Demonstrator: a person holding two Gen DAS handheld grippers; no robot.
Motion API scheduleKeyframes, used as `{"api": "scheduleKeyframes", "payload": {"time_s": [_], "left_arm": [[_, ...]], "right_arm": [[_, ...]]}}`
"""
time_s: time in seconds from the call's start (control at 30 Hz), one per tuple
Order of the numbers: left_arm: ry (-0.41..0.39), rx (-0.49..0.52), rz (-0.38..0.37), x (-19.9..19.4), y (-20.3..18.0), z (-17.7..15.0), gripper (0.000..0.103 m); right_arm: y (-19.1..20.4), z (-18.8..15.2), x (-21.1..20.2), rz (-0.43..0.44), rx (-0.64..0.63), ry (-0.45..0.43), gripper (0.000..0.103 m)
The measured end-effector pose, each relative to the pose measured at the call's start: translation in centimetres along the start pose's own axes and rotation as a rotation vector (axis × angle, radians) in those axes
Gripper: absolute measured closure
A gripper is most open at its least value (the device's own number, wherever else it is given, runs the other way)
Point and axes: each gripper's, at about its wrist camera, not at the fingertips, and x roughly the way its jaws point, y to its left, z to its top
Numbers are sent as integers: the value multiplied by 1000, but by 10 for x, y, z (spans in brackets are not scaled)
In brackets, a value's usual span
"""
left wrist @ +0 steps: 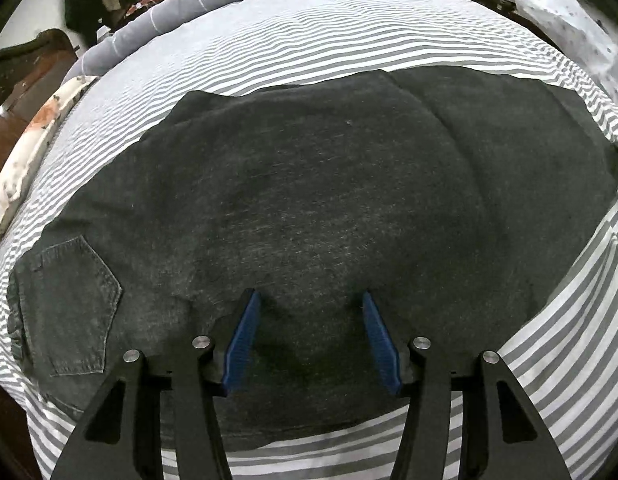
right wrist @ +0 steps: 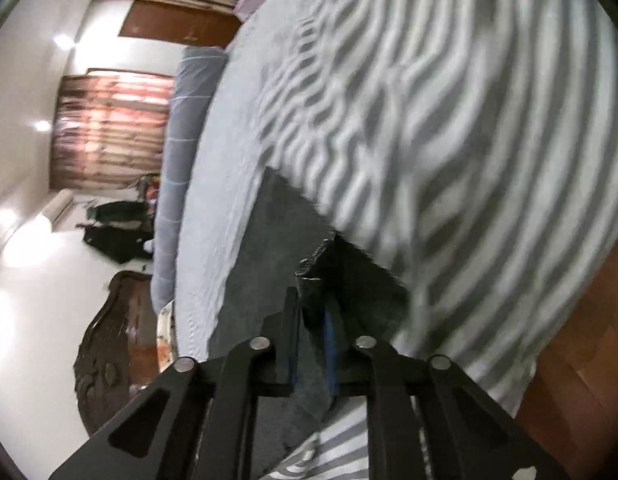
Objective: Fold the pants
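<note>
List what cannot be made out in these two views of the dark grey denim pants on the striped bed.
- Left wrist view: the dark grey denim pants run under the left gripper, hiding their near edge.
- Right wrist view: motion blur smears the striped sheet; the right gripper covers the pinched hem.

Left wrist view is looking sharp and evenly lit — soft, dim-ish room light, no hard shadows on the dark pants [left wrist: 329,200], whose weave is resolving cleanly. Fisheye is bending the striped bedsheet [left wrist: 309,40] hard toward the rim, and black vignette is eating the corners. Fine stripes far up the bed are producing moiré.

Right wrist view is smearing — motion blur is softening the stripes [right wrist: 449,140] and the pants edge; only the tool's black frame is staying crisp. Light is coming through the reddish curtain [right wrist: 109,132], and the white wall [right wrist: 25,240] is blowing out with glare spots. Horizon is tilting, edges curving heavily.
</note>
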Motion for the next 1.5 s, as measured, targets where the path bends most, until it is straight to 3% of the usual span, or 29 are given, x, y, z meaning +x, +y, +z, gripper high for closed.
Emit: {"api": "scheduleKeyframes", "payload": {"time_s": [0.07, 0.2, 0.5, 0.53, 0.6, 0.8, 1.1, 1.23, 1.5], "left_arm": [[0, 1, 2, -1, 0, -1, 48], [-5, 2, 0, -2, 2, -4, 48], [-7, 10, 7, -3, -2, -7, 48], [-6, 10, 7, -3, -1, -6, 47], [-9, 12, 11, -3, -2, -6, 47], [-21, 19, 14, -4, -2, -6, 46], [-33, 10, 3, -5, -1, -10, 46], [-41, 4, -9, -6, 0, -11, 46], [-62, 0, -43, -8, 5, -15, 43]], "right_arm": [[-12, -5, -1, -49, 27, 14, 78], [-24, -11, -12, -47, 58, 9, 79], [-33, 3, -2, 16, 58, -9, 79], [-31, 5, 0, 26, 56, -7, 79], [-27, 6, 3, 24, 28, 3, 92], [-25, 4, -8, 38, 1, -4, 94], [39, -4, -25, 30, -104, -14, 95], [75, -14, -26, -109, -228, -34, 95], [120, -36, -12, -26, -236, 40, 95]]}}
